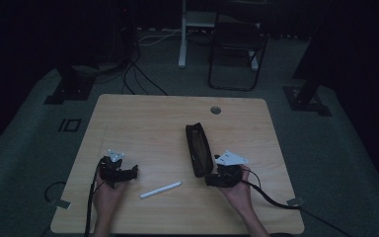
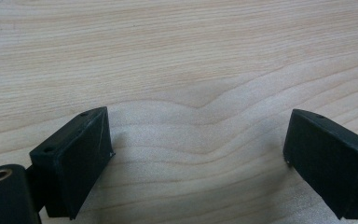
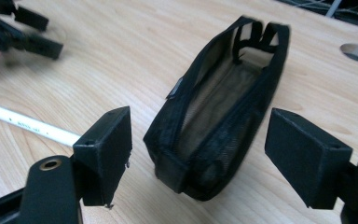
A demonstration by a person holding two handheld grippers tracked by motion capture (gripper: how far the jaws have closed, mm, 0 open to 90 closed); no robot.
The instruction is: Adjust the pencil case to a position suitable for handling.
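A black mesh pouch (image 1: 199, 148) lies unzipped on the wooden table (image 1: 148, 118), its long side running away from me. A white pen (image 1: 160, 189) lies flat near the front edge, between my two hands. My right gripper (image 1: 211, 177) is open at the pouch's near end. In the right gripper view its jaws stand on either side of the pouch (image 3: 219, 107) without touching it, and the pen (image 3: 28, 123) runs off to the left. My left gripper (image 1: 128, 173) is open low over bare wood (image 2: 182, 56), with nothing between its jaws (image 2: 198, 140).
A round cable hole (image 1: 215, 109) sits near the table's far edge. Beyond the table stand a dark chair (image 1: 237, 44) and a white post (image 1: 182, 34), with cables on the floor. The room is dim. Gripper cables trail off the front edge.
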